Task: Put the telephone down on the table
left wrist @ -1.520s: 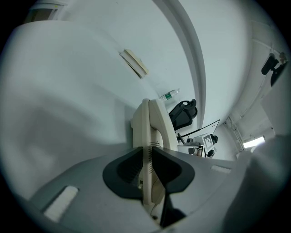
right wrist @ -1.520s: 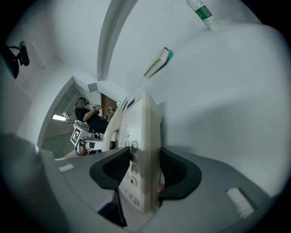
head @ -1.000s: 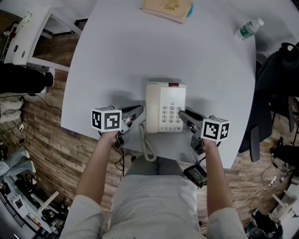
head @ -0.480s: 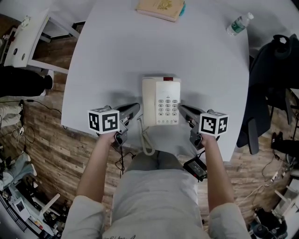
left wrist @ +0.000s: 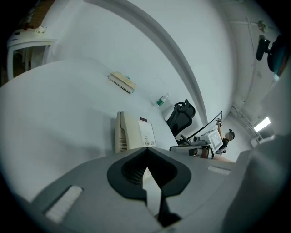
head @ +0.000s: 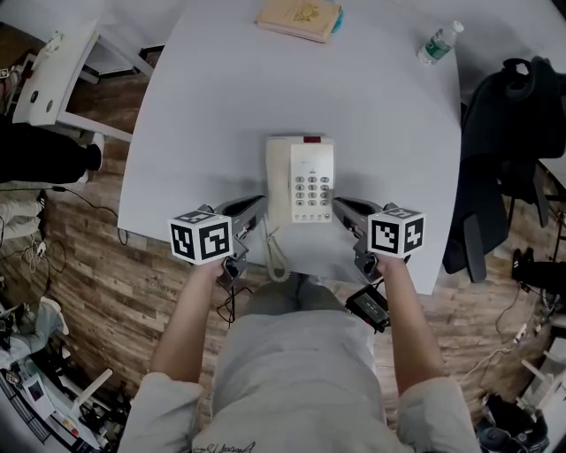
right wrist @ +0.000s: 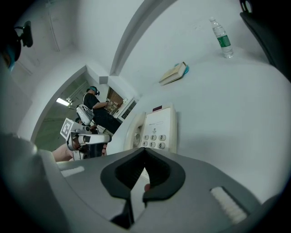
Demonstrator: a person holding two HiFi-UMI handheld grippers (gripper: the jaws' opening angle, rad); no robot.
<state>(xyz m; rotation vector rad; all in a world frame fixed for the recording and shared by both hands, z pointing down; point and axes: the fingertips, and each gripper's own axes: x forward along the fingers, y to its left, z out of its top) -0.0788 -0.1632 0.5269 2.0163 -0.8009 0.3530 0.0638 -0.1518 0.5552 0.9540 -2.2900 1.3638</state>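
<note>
The cream telephone point(head: 301, 180) lies flat on the white table point(head: 265, 88), handset on its cradle at the left and keypad facing up. Its coiled cord point(head: 276, 257) hangs over the near table edge. My left gripper point(head: 259, 203) is shut and empty, just off the phone's near left corner. My right gripper point(head: 339, 205) stands off the near right corner; its jaws have just been closing and hold nothing. Neither gripper touches the phone. The left gripper view shows the telephone point(left wrist: 134, 134) beyond the left gripper point(left wrist: 146, 150). In the right gripper view the telephone point(right wrist: 157, 129) lies ahead of the right gripper point(right wrist: 144, 152).
A tan book point(head: 299, 18) lies at the table's far edge and a water bottle point(head: 436, 42) stands at the far right. A dark chair with a jacket point(head: 495, 133) is beside the table's right side. A white side table point(head: 53, 71) stands at the left.
Both grippers have drawn back from the phone's sides toward the person and risen a little. The right jaws have closed empty. The phone stays on the table.
</note>
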